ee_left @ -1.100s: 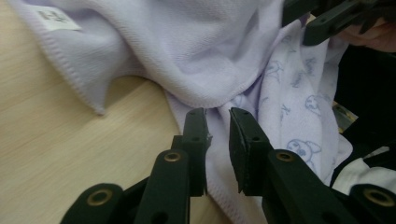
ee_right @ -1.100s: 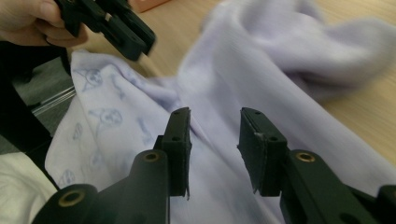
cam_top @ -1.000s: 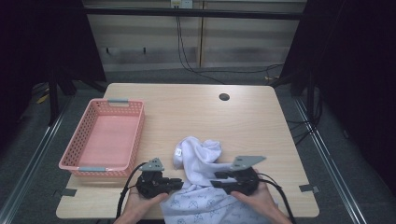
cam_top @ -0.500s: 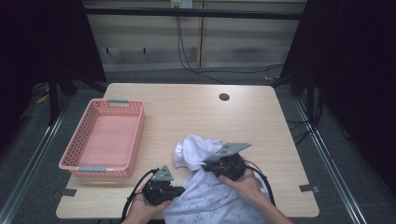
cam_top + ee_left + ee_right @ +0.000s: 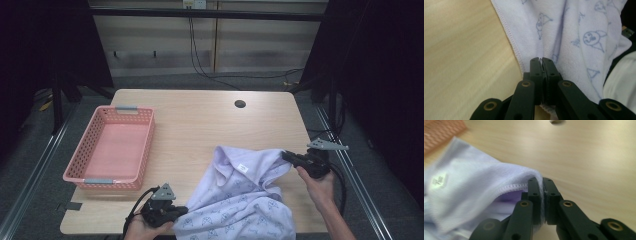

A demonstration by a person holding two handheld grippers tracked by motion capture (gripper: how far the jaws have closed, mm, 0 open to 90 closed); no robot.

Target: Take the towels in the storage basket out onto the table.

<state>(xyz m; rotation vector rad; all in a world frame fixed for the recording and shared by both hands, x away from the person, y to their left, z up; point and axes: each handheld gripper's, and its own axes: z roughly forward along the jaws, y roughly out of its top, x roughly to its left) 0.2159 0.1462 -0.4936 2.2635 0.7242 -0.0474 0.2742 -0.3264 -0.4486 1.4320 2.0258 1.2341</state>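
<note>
Both grips done: left gripper (image 5: 181, 212) and right gripper (image 5: 287, 156) each clamped on an edge of the lilac towel (image 5: 240, 200) at the table's (image 5: 200, 120) near side, still rumpled, spreading and folding left, pink basket (image 5: 107, 150) empty.

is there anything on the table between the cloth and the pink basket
Nothing visible. The cloth lies at the near right of the table, pinched at two edges by the left gripper and right gripper. The pink basket sits at the left, and only bare wood shows between them.
</note>
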